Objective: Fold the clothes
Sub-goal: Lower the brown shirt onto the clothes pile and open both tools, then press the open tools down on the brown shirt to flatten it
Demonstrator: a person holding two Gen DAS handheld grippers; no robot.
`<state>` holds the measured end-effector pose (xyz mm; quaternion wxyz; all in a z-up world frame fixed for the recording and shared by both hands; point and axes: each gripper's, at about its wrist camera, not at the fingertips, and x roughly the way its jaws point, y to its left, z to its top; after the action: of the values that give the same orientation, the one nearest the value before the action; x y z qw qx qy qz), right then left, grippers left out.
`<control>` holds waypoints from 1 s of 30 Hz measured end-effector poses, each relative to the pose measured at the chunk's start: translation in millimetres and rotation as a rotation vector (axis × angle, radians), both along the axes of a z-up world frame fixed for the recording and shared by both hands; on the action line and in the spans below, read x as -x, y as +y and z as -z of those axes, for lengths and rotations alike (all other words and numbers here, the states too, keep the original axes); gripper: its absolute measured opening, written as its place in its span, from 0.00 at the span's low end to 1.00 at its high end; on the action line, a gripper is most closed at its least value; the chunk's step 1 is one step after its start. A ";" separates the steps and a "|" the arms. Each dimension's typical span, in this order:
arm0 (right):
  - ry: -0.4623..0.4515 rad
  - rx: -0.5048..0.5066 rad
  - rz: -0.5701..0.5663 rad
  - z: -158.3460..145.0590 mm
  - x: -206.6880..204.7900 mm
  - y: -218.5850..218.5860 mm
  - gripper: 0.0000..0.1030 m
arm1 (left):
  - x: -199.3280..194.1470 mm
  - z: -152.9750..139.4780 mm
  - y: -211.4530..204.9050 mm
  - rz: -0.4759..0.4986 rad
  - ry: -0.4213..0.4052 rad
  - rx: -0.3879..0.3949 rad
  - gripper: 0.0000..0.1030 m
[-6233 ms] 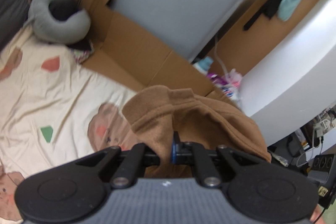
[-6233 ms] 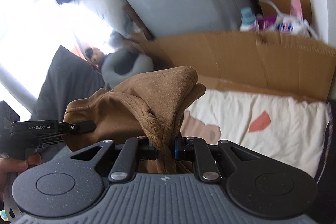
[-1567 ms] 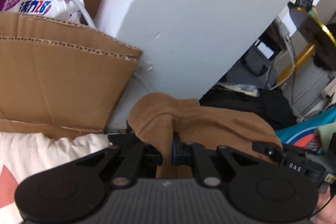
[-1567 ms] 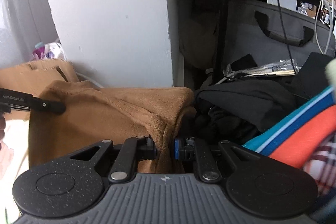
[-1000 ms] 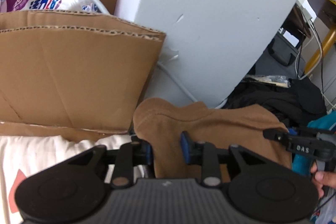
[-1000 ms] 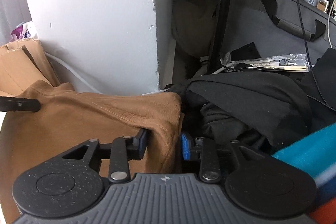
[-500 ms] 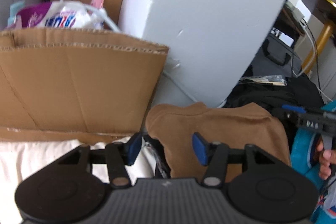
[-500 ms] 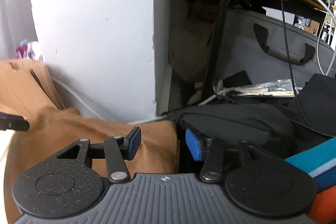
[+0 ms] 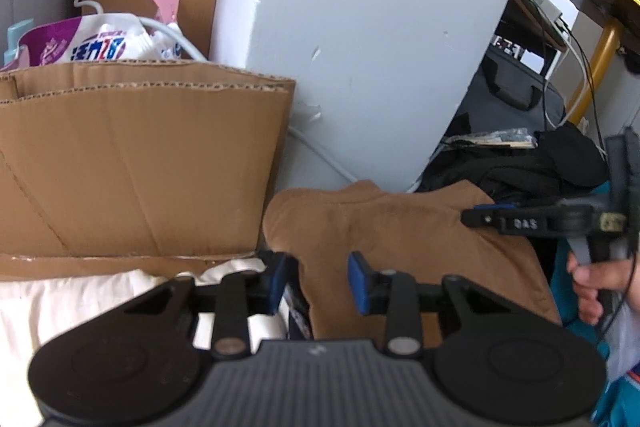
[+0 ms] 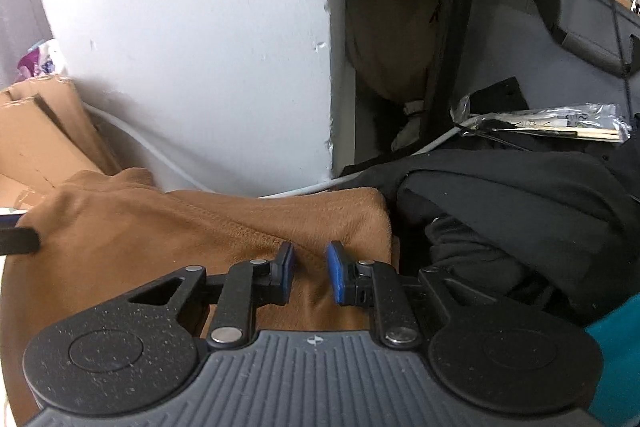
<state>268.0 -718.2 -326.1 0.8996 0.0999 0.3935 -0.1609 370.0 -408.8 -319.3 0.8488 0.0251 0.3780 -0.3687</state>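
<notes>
The folded brown suede-like garment (image 9: 400,227) lies low in the frame between brown cardboard (image 9: 140,163) and black clothes (image 10: 520,195), both jaws released and just narrowing.

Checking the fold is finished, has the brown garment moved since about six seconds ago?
Yes. The brown garment, then clamped above the printed bedsheet, now lies unclamped beside the cardboard, against the white wall.

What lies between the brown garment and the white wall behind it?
In the right wrist view, a white cable runs along the foot of the white wall, just behind the brown garment; nothing else fills that gap.
</notes>
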 end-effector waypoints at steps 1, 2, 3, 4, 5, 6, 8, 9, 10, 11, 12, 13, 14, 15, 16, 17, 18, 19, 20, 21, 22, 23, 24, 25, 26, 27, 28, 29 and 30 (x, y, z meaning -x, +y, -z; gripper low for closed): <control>0.000 0.003 0.001 1.5 -1.3 -0.5 0.24 | 0.7 0.4 0.3 0.001 -0.002 -0.001 0.34; 0.001 0.005 0.001 3.0 -2.7 -1.1 0.24 | 1.4 0.4 0.6 0.001 -0.004 -0.002 0.34; -0.001 0.012 0.001 3.1 -4.1 -1.4 0.24 | 1.5 0.1 1.0 0.000 -0.005 -0.002 0.34; -0.002 0.019 0.001 3.0 -5.6 -1.8 0.26 | 1.8 -0.1 1.3 -0.001 -0.005 0.000 0.34; -0.007 0.026 0.001 2.4 -6.8 -2.2 0.27 | 2.7 0.1 1.9 -0.003 -0.004 0.003 0.34; -0.010 0.040 0.009 1.2 -7.8 -2.8 0.28 | 3.5 0.4 2.4 -0.006 -0.003 0.005 0.34; -0.008 0.061 0.029 0.8 -11.2 -6.2 0.28 | 4.8 3.2 1.9 -0.007 0.007 0.002 0.34; -0.007 0.055 0.038 0.5 -11.8 -8.7 0.28 | 6.1 4.2 2.4 -0.006 0.012 0.006 0.34; -0.006 0.047 0.048 0.2 -12.1 -11.1 0.28 | 7.5 5.2 2.9 -0.005 0.016 0.010 0.35; -0.016 0.045 0.056 -2.1 -10.7 -10.6 0.28 | 8.9 6.1 3.4 -0.004 0.020 0.013 0.35; -0.026 0.044 0.063 -4.5 -9.1 -9.7 0.28 | 11.0 6.2 4.9 -0.003 0.023 0.018 0.37; -0.039 0.048 0.057 -7.4 -6.3 -5.9 0.28 | 12.8 6.4 6.7 -0.001 0.025 0.021 0.40; -0.052 0.052 0.050 -10.3 -3.3 -1.8 0.28 | 14.6 6.5 8.4 0.001 0.027 0.023 0.42; -0.060 0.053 0.035 -12.8 0.1 2.5 0.29 | 16.5 5.8 10.3 0.002 0.029 0.020 0.46; -0.065 0.047 0.020 -15.2 3.4 7.0 0.29 | 18.4 5.0 12.3 0.003 0.031 0.017 0.50; -0.069 0.035 0.001 -18.4 6.9 12.3 0.29 | 21.0 3.6 15.4 0.001 0.028 0.021 0.52; -0.073 0.022 -0.018 -21.7 10.5 17.6 0.29 | 23.6 2.3 18.4 0.000 0.027 0.025 0.55; -0.080 0.024 -0.041 -24.9 15.1 23.4 0.29 | 25.4 2.1 21.2 -0.009 0.031 0.028 0.57; -0.089 0.027 -0.064 -28.0 19.9 29.3 0.29 | 26.4 2.9 23.2 -0.016 0.043 0.029 0.58; -0.095 0.030 -0.077 -30.3 25.7 34.3 0.29 | 27.2 4.4 24.2 -0.017 0.056 0.028 0.58; -0.100 0.030 -0.088 -31.3 30.9 38.4 0.29 | 28.1 6.0 25.1 -0.019 0.070 0.028 0.58; -0.101 0.034 -0.101 -31.0 36.0 42.8 0.29 | 29.0 7.5 26.1 -0.020 0.083 0.027 0.58; -0.095 0.047 -0.116 -29.8 40.7 48.2 0.29 | 30.6 9.1 26.6 -0.019 0.087 0.027 0.58; -0.089 0.070 -0.130 -27.9 44.3 53.3 0.29 | 31.8 11.0 26.9 -0.022 0.094 0.031 0.58; -0.084 0.106 -0.137 -24.8 48.6 57.8 0.29 | 33.0 12.9 27.1 -0.024 0.101 0.035 0.58; -0.079 0.143 -0.143 -21.7 52.9 62.2 0.29 | 34.2 14.8 27.4 -0.027 0.109 0.039 0.58; -0.075 0.154 -0.131 -17.9 56.8 61.7 0.29 | 35.0 16.8 27.8 -0.033 0.118 0.045 0.58; -0.071 0.164 -0.118 -14.1 60.6 60.8 0.29 | 36.3 19.3 28.2 -0.037 0.129 0.053 0.58; -0.068 0.173 -0.105 -10.2 64.4 59.8 0.29 | 37.4 20.1 28.6 -0.038 0.136 0.059 0.57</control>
<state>203.7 -658.4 -315.8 0.9248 0.0065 0.3523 -0.1434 332.7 -380.2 -339.4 0.8283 -0.0321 0.4244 -0.3645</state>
